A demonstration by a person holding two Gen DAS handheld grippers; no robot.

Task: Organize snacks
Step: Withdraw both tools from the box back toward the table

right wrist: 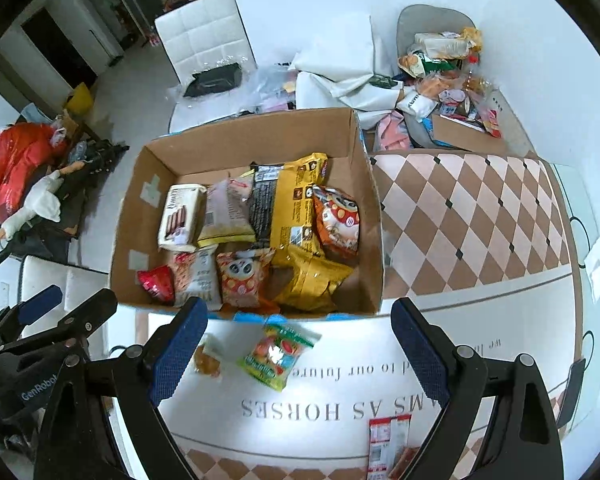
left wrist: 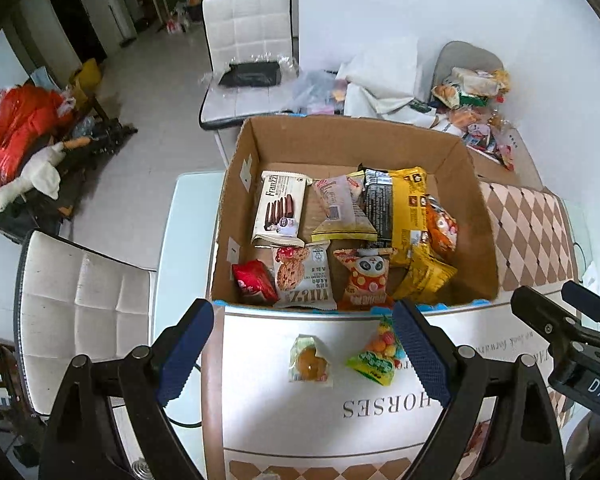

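A cardboard box (left wrist: 476,208) (right wrist: 372,216) on the table holds several snack packs, among them a white Franzzi wafer pack (left wrist: 278,208) and yellow bags (right wrist: 296,208). In front of the box lie a small pastry pack (left wrist: 310,364) (right wrist: 208,360) and a green candy bag (left wrist: 376,356) (right wrist: 276,354). A red-and-white pack (right wrist: 388,444) lies nearer the table's front. My left gripper (left wrist: 304,356) hangs open above the two loose packs, holding nothing. My right gripper (right wrist: 298,354) is open too, over the candy bag, empty. Each gripper shows at the edge of the other's view.
The tablecloth (right wrist: 472,216) has a brown diamond pattern and printed lettering. White chairs (left wrist: 244,40) (left wrist: 80,312) stand left and behind the table. A heap of more snacks (right wrist: 452,76) lies on a chair at the back right. Clutter covers the floor (left wrist: 24,132) at left.
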